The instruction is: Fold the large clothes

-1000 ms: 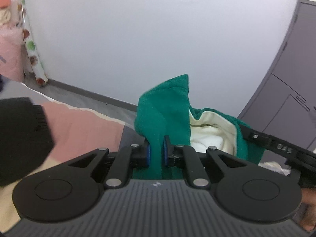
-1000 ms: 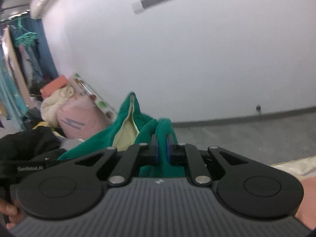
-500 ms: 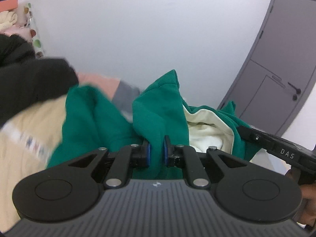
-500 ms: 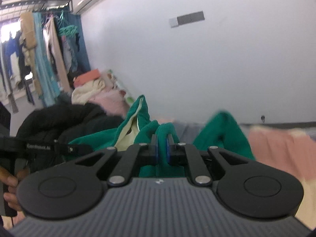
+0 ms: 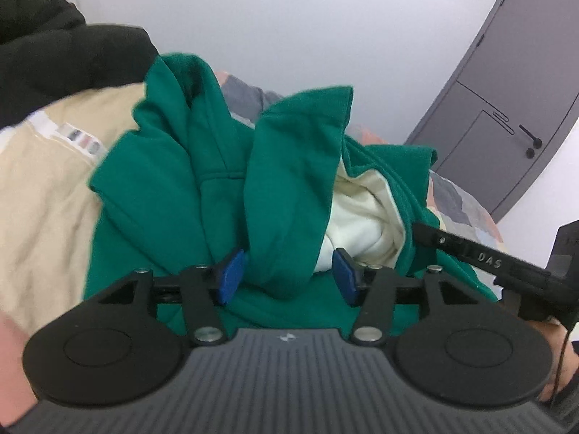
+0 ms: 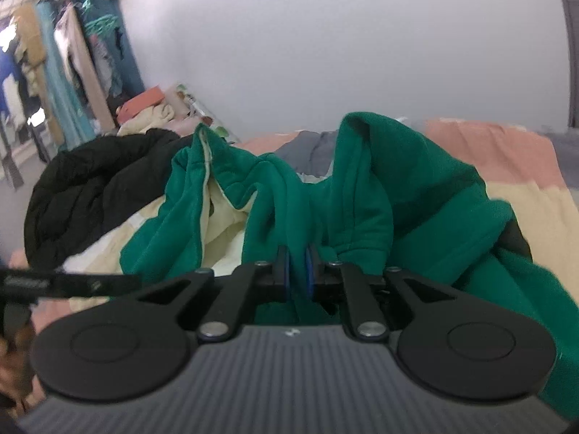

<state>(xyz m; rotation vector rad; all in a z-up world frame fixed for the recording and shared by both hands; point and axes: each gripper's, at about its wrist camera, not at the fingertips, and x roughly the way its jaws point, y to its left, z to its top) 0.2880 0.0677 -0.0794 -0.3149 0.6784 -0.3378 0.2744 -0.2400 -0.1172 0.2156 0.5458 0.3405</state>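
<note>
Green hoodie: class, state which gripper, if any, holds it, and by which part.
Only the right gripper holds the green hoodie, pinching a fold of its fabric. The left gripper is open around another fold.

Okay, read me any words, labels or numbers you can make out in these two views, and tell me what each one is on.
"DAS" on the black arm of the right claw, seen in the left wrist view.
Printing on the black arm of the left claw, in the right wrist view: too blurred to read.
Small coloured label on the cream bedding: too blurred to read.
Nothing readable on the green hoodie.
</note>
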